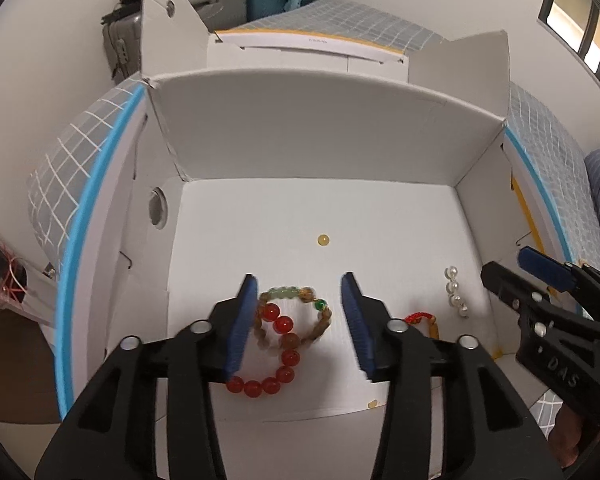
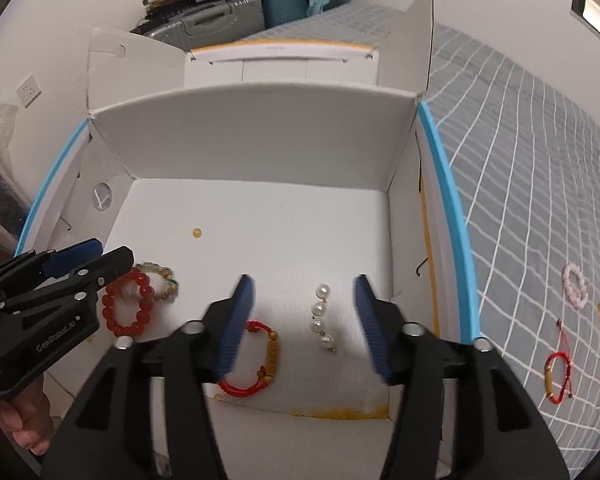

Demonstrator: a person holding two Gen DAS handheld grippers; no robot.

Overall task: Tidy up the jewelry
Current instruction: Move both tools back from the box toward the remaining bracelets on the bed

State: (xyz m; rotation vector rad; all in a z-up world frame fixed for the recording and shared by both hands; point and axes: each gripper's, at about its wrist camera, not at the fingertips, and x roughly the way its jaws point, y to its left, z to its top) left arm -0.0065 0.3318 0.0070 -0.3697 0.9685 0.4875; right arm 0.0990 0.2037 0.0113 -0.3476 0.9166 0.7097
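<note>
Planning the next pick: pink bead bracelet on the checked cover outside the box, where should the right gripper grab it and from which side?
Grip across the near arc of the pink bead bracelet, coming from above, one finger inside the loop and one outside. It lies flat as an open ring on the checked cover, apart from the other pieces, so its bead strand is the only thing to pinch. The right gripper stands open over the white box.

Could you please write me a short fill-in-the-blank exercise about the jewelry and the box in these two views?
1. The red bead bracelet overlaps a ____ bead bracelet.
2. The pearl strand lies inside the white ____.
3. A pink bracelet lies outside the box, on the ____ cloth.
4. The right gripper has its jaws ____.

Missing words: brown; box; checked; open
</note>
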